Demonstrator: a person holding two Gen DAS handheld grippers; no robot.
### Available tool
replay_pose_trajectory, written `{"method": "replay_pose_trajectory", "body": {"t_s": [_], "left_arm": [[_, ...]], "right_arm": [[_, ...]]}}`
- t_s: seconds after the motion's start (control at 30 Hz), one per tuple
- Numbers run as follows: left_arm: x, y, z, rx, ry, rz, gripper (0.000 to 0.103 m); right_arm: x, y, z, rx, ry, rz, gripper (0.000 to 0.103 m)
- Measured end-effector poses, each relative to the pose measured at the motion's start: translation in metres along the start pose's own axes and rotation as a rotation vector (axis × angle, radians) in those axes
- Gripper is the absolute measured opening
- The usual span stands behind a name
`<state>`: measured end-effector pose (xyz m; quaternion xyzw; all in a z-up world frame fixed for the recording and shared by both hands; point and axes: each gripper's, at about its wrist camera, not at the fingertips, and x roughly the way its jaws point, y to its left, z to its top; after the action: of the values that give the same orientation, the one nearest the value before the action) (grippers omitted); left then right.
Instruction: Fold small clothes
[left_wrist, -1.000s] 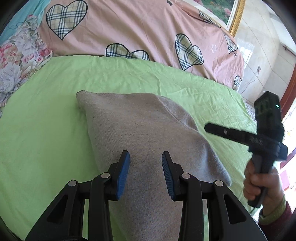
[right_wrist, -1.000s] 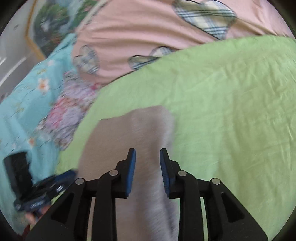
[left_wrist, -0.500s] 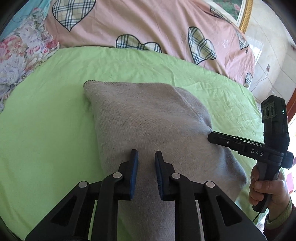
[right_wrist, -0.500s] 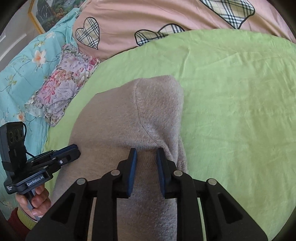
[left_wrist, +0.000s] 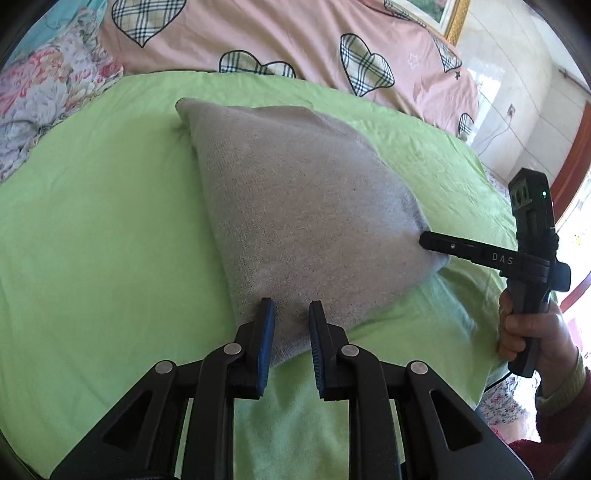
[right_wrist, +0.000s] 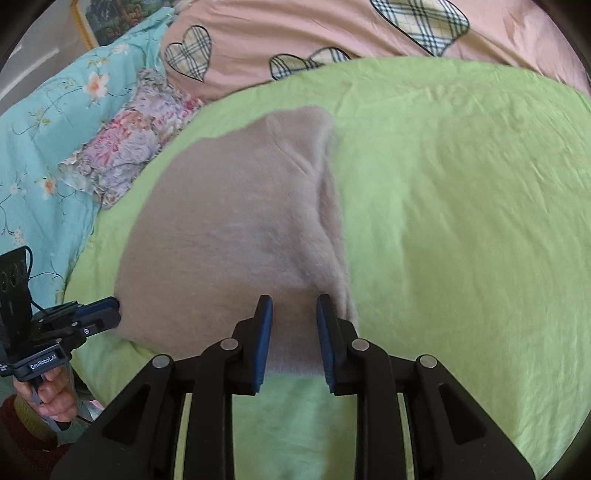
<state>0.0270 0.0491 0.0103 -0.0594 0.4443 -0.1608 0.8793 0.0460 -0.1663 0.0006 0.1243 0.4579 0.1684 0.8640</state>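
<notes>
Item: grey knit garment (left_wrist: 310, 206), small, lying on green bed sheet (left_wrist: 92, 229), near edge raised off the sheet.
L gripper (left_wrist: 291, 314): fingers clenched on near hem.
R gripper (right_wrist: 293, 314): fingers clamped on hem at other corner, cloth between pads.
Backdrop: pink heart quilt (left_wrist: 295, 33), floral pillow (right_wrist: 122, 147).
Step, by my read: fold in hand, hem lifted. Next needs both corners carried fwd together, level, laid onto far edge, then let go.
</notes>
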Motion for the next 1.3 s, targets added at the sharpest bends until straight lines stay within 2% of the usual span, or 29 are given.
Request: {"method": "replay_pose_trajectory", "body": {"t_s": [0.27, 0.63, 0.83, 0.87, 0.97, 1.03, 1.13, 1.23, 1.3], "left_arm": [[0.001, -0.006, -0.006, 0.008, -0.015, 0.054, 0.019], [-0.001, -0.006, -0.009, -0.013, -0.012, 0.076, 0.022], [-0.008, -0.004, -0.014, -0.055, -0.002, 0.085, 0.038], [-0.01, -0.004, -0.015, -0.062, 0.003, 0.094, 0.045], [-0.019, -0.005, -0.023, -0.082, 0.013, 0.09, 0.045], [-0.025, -0.008, -0.029, -0.074, 0.013, 0.097, 0.045], [-0.033, -0.015, -0.034, -0.046, 0.01, 0.132, 0.048], [-0.043, -0.018, -0.036, -0.025, -0.004, 0.172, 0.06], [-0.05, -0.018, -0.038, -0.024, -0.014, 0.203, 0.078]], "right_arm": [[0.001, 0.003, -0.005, -0.014, -0.029, -0.021, 0.026], [-0.001, 0.005, -0.013, -0.021, -0.032, -0.05, 0.026], [-0.009, 0.008, -0.019, -0.001, -0.018, -0.081, 0.026], [-0.012, 0.011, -0.02, -0.003, -0.013, -0.097, 0.026], [-0.025, 0.02, -0.027, -0.008, -0.018, -0.124, 0.037], [-0.035, 0.027, -0.033, -0.016, -0.035, -0.122, 0.052], [-0.043, 0.035, -0.042, -0.025, -0.038, -0.111, 0.055], [-0.047, 0.041, -0.051, -0.023, -0.029, -0.103, 0.063], [-0.051, 0.047, -0.057, -0.028, -0.035, -0.101, 0.069]]}}
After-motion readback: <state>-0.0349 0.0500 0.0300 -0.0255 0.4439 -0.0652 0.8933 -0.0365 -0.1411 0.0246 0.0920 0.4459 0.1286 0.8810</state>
